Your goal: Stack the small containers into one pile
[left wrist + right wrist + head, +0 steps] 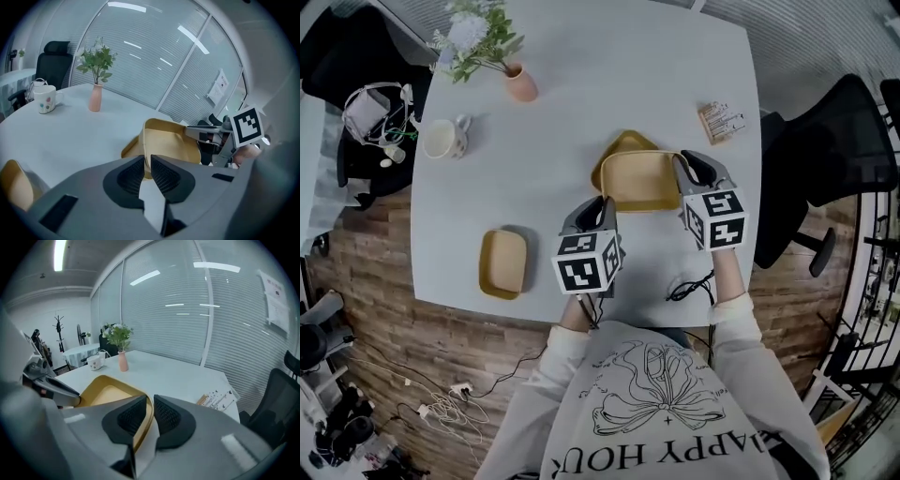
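Observation:
A yellow tray-shaped container [639,178] lies slanted on top of a second yellow container [623,144] at the middle of the white table [581,56]. My left gripper [604,201] is at its near left rim and my right gripper [686,165] at its right rim. In the left gripper view the container's wall [171,145] stands between the pads of the left gripper [146,166], which are slightly apart. In the right gripper view the rim [108,392] runs between the parted pads of the right gripper [151,413]. A third yellow container [502,262] sits alone at the near left.
A mug [442,139] and a pink vase with flowers [521,84] stand at the far left. A printed packet [720,120] lies at the far right. A black cable [689,286] rests by the table's near edge. A black office chair [825,159] is to the right.

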A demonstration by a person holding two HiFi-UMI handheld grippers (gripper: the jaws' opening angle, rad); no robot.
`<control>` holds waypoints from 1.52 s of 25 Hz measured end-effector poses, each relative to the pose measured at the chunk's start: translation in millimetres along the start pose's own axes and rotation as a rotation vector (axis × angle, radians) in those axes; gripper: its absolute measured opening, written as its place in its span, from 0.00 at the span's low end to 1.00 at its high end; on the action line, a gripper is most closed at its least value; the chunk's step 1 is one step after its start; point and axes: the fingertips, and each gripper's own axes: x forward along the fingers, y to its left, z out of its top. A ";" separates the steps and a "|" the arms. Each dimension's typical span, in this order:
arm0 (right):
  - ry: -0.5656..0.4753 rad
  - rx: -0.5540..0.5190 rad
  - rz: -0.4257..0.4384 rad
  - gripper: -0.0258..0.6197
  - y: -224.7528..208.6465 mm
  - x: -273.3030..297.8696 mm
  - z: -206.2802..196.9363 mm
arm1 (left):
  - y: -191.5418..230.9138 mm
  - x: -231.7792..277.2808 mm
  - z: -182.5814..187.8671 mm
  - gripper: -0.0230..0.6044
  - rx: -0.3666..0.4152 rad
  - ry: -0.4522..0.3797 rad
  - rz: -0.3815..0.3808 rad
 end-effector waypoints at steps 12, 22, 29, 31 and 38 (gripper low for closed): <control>0.186 -0.331 0.208 0.15 16.9 85.6 0.7 | 1.8 19.1 -19.3 0.17 -0.155 0.071 -0.057; 0.242 -0.452 0.326 0.17 39.4 119.8 -2.1 | -5.4 28.3 -30.7 0.20 -0.225 0.080 -0.070; 0.243 -0.459 0.345 0.19 44.7 134.3 -7.4 | -5.0 31.6 -32.6 0.21 -0.264 0.071 -0.063; 0.234 -0.455 0.355 0.19 47.4 138.0 -7.8 | -2.2 32.5 -32.7 0.21 -0.259 0.067 -0.043; 0.234 -0.428 0.363 0.35 59.2 142.1 -12.9 | -6.4 35.5 -35.1 0.21 -0.182 0.088 -0.058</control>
